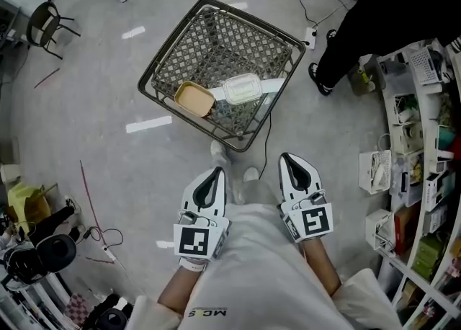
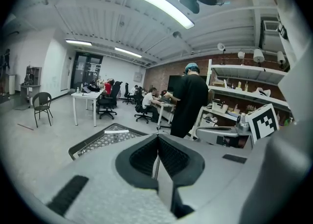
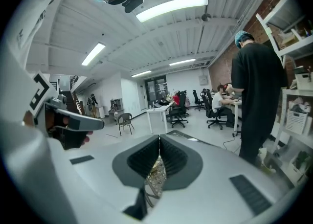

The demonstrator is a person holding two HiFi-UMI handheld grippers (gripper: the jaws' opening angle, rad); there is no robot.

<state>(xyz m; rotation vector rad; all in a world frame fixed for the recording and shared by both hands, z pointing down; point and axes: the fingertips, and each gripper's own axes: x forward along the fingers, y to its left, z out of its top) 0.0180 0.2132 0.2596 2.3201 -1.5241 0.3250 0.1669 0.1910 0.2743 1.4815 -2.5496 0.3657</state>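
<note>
a dark wire basket stands on the grey floor, turned cornerwise. in its near corner lie a shallow open tan tub and, just beside it, a pale lidded box.

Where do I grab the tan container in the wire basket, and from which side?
Probably its far rim wall, down from above, one jaw inside and one outside. The tan container lies open side up in the near corner of the wire basket, whose walls hem two sides, with the clear lidded box beside it, so sideways approaches look blocked.
</note>
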